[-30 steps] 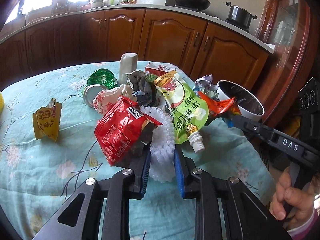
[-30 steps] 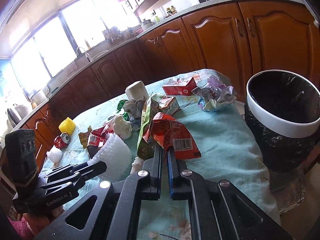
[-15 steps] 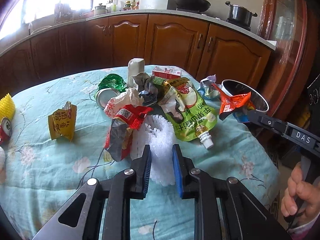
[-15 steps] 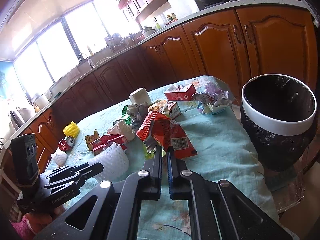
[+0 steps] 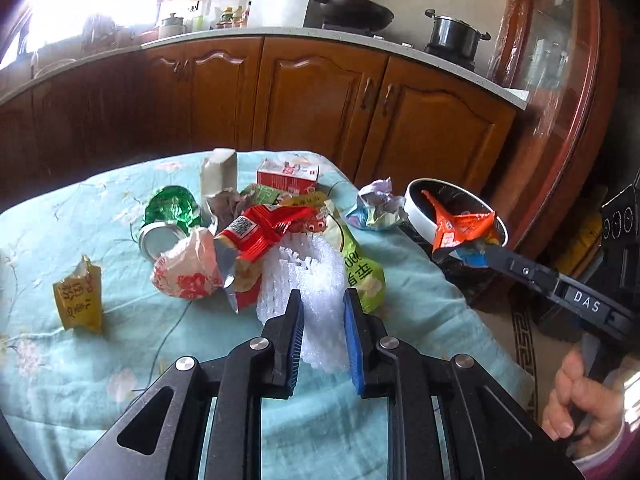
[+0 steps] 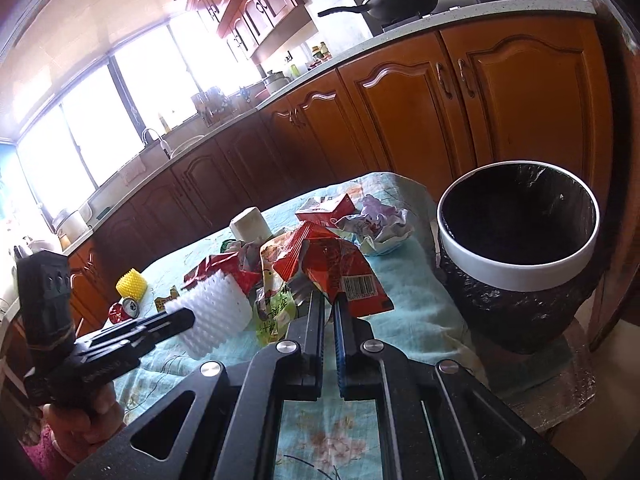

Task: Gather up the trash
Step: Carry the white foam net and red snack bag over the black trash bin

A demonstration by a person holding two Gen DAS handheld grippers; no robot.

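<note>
Left wrist: left tool [image 5: 323, 312] clenched on white foam net [image 5: 308, 276], right tool [image 5: 486, 250] pinching red wrapper [image 5: 460, 226] over bin [image 5: 416, 210].

Wooden cabinets [image 5: 320, 96], bright windows [image 6: 132, 92]

Left gripper [image 5: 323, 312]: black frame, blue pads, silver screws. Right gripper [image 6: 329, 312]: same build, white "DAS" marking. Pink-purple sleeve [image 5: 608, 450] at wrist.

White foam fruit net [image 5: 316, 280], ribbed and squashed, is raised at the near side of the heaped wrappers. Red-orange snack wrapper [image 6: 344, 272], crumpled, barcode showing, is lifted beside the black-lined, white-rimmed trash bin [image 6: 516, 272] at right.
</note>
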